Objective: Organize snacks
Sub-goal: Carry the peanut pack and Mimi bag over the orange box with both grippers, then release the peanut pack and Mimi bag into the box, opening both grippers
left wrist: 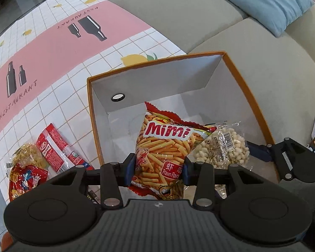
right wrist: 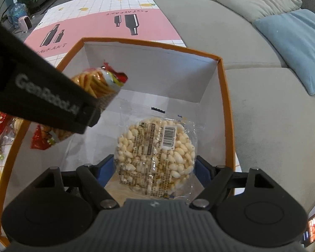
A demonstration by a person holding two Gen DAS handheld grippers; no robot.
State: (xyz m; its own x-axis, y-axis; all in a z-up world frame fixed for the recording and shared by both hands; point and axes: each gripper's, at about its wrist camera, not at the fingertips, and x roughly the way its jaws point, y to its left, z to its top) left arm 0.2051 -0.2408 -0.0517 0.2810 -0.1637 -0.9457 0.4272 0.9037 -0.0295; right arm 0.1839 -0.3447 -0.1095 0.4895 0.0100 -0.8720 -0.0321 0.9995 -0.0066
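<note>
The left gripper (left wrist: 159, 169) is clamped on a bag of prawn sticks (left wrist: 163, 147), its blue pads pressing the bag's lower half from both sides. The right gripper (right wrist: 155, 168) is clamped across a round puffed rice cake (right wrist: 156, 153) in clear wrap; its jaws stand wide, one against each side of the cake.

Container: one open cardboard box (left wrist: 247, 96), orange outside and on the rim, white inside, with a round hole (left wrist: 118, 97) in its far wall. Both grippers hold their packets over the box interior. Whether either packet touches the box floor cannot be told. In the left wrist view the rice cake lies just to the right of the bag, touching or overlapping its edge. In the right wrist view the bag is to the upper left, partly hidden behind the left gripper's black body.

Writing: the bag reads "Mimi" and "Prawn Flavor", with Chinese characters. The rice cake's wrap carries a barcode label (right wrist: 168, 136) and small print too fine to read. The left gripper's body reads "GenRobot.AI". The tablecloth (left wrist: 52, 48), a white grid with lemons and a pink band with bottle shapes, reads "RESTAURANT".

Outside the box, to its left on the tablecloth, lie a red-and-white packet (left wrist: 56, 149), a clear bag of yellow crisps (left wrist: 29, 154) and a red bag (left wrist: 26, 178). A grey sofa (left wrist: 178, 16) with a blue cushion (left wrist: 262, 2) stands beyond.
</note>
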